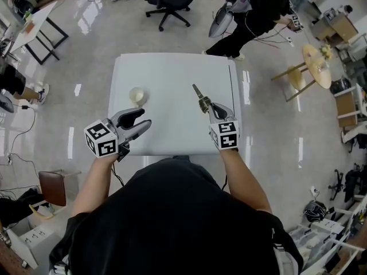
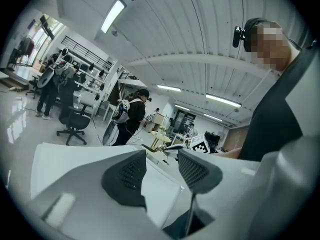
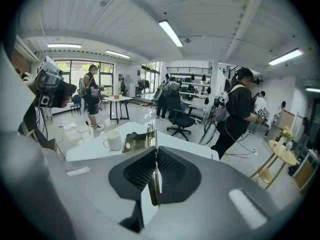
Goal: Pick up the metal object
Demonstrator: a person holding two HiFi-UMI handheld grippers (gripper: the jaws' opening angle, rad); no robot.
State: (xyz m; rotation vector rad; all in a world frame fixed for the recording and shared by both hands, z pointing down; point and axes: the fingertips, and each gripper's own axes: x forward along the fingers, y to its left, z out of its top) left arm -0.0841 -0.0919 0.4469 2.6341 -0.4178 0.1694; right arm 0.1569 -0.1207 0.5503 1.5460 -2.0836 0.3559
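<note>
Black-and-white square markers (image 1: pixel 225 135) cover the cube on each claw. The right claw (image 1: pixel 207 105) is clamped shut on the metal object (image 1: pixel 199 95), whose thin handle sits pinched between the pads, and holds it over the white tabletop (image 1: pixel 172 67). The left claw (image 1: pixel 143 120) stands open with nothing between its jaws. A white mug (image 1: pixel 137 95) rests on the tabletop. Around it lie a glossy floor (image 1: pixel 97 22), a black office chair (image 1: pixel 169 2) and round wooden tables (image 1: pixel 316 65).
</note>
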